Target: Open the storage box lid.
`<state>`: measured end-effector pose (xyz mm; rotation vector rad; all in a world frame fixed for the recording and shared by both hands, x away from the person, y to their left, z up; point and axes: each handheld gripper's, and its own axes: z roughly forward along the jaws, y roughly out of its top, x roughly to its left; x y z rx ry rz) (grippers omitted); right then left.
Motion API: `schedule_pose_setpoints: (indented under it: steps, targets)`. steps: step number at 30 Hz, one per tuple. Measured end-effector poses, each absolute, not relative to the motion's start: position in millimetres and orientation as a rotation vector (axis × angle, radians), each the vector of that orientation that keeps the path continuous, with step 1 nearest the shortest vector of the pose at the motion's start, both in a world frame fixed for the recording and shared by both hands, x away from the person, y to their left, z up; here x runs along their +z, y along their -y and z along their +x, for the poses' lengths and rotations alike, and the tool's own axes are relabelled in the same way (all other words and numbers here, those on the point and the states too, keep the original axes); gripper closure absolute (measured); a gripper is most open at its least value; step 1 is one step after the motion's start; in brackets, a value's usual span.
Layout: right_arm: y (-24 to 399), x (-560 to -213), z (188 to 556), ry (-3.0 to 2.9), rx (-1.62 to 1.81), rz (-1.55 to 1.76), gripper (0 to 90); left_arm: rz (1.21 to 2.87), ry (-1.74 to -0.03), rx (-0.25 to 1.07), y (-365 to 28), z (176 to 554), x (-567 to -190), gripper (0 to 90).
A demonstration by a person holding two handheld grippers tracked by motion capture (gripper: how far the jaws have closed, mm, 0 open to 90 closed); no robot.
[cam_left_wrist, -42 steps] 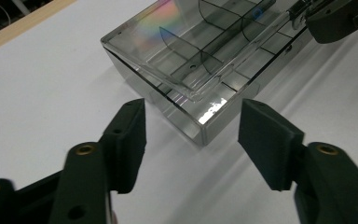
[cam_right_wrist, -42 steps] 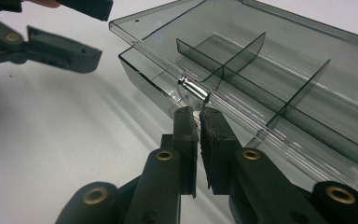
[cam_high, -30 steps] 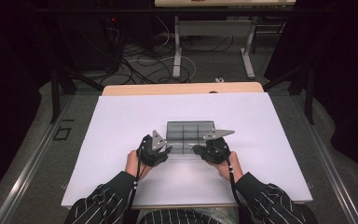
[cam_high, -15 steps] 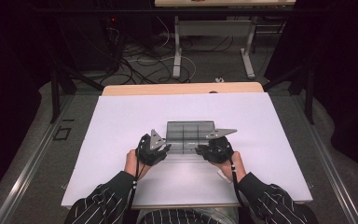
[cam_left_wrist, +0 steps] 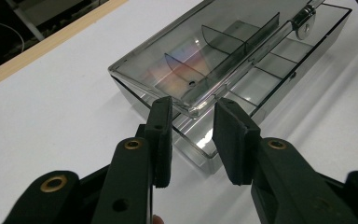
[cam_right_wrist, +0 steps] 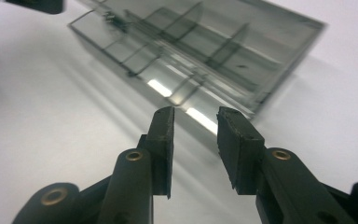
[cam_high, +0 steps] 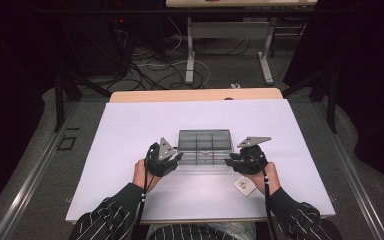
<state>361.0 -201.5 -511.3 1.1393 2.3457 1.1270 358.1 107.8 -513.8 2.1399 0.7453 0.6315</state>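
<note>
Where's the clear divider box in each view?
High view: clear divider box at table centre, between the two grippers.
Left gripper view: upper centre-right, its near corner between the jaws.
Right gripper view: top centre, beyond the jaws.
Shared landmark: the box's inner dividers.

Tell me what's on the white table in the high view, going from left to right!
left gripper → clear plastic box with compartments → right gripper. A small white card lies nearer the person, by the right hand, so its place in the row is unclear.
</note>
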Motion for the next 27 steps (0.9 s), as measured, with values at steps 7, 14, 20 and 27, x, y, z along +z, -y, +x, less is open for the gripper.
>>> schedule_pose_setpoints:
  steps: [7, 14, 20, 27]
  targets:
    - [209.4, -511.6, 376.2, -2.24, 1.072, 1.139, 64.2, 2.121, -0.738, 0.632, -108.1, 358.7, -512.7, 68.5]
    - [206.0, -511.2, 379.8, -2.227, 1.07, 1.108, 65.7, 2.128, -0.719, 0.648, -108.8, 362.2, -511.6, 53.3]
    - [205.7, -509.6, 379.8, -2.202, 1.069, 1.103, 65.4, 2.12, -0.715, 0.677, -109.0, 367.1, -511.2, 49.8]
    - [205.7, -506.6, 380.4, -2.19, 1.076, 1.091, 65.5, 2.116, -0.697, 0.677, -108.1, 370.3, -509.5, 55.9]
